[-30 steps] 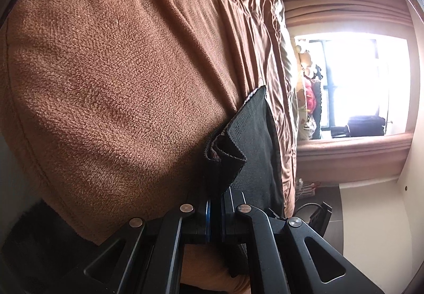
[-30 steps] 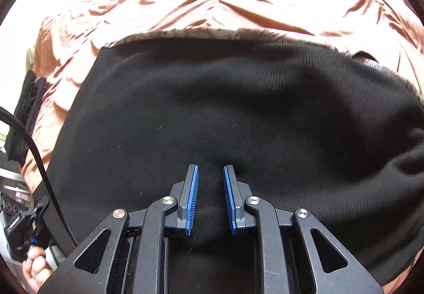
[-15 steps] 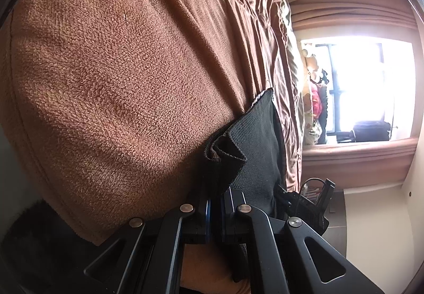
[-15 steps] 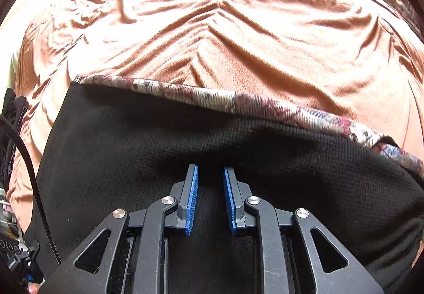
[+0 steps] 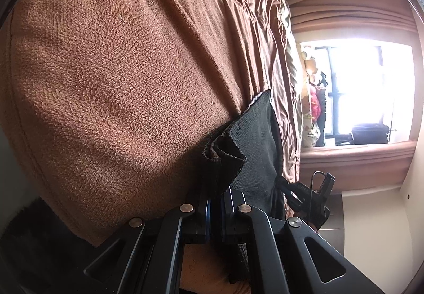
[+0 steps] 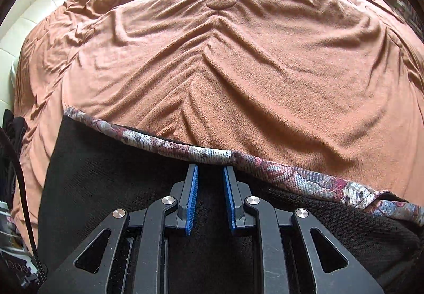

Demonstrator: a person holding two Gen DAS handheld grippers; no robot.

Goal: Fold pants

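Black ribbed knit pants (image 6: 111, 188) lay flat on the rust-brown fleece blanket (image 6: 238, 76) covering the bed; one garment, one blanket counted. A floral patterned strip (image 6: 278, 169) ran along the garment's far edge, apparently a turned-out lining or hem, though I could not tell which.

Left side: left gripper (image 5: 216, 204) had its jaws clenched on a bunched corner of the pants, the cloth rising in a small peak just ahead of the tips. Bright window (image 5: 371, 90) in the background, one only.

Right side: right gripper (image 6: 210, 180) hovered over the black cloth just short of the floral edge, blue ribbed pads (image 6: 192, 196) a narrow gap apart with nothing visibly pinched between them.

Judged step: mid-fold, one corner secured, second grasp not yet made. The next move calls for seating the right jaws on the far edge and closing, then lifting both corners together so the layer carries over evenly.
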